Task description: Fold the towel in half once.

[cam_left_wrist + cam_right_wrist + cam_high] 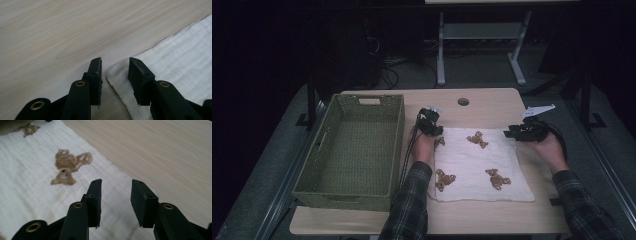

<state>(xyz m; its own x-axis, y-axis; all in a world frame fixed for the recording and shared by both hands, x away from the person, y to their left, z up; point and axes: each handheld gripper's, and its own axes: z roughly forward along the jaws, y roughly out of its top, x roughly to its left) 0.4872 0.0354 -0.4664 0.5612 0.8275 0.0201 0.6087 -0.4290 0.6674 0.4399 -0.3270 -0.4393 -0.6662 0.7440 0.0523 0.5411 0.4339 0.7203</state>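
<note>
A white towel (477,165) printed with brown bears lies flat on the wooden table (492,102). My left gripper (430,121) hovers at the towel's far left corner. In the left gripper view its jaws (115,60) stand apart, with the corner of the towel (180,55) lying below the gap and the pads not pressing on it. At the towel's far right corner my right gripper (517,132) is held low. The right gripper view shows its jaws (117,181) apart over the edge of the towel (30,175), near a bear print (67,166), with nothing gripped.
A green woven basket (342,197) stands on the left part of the table, close to my left forearm. A round cable hole (463,101) sits near the table's far edge. Bare wood (162,150) lies beyond the towel.
</note>
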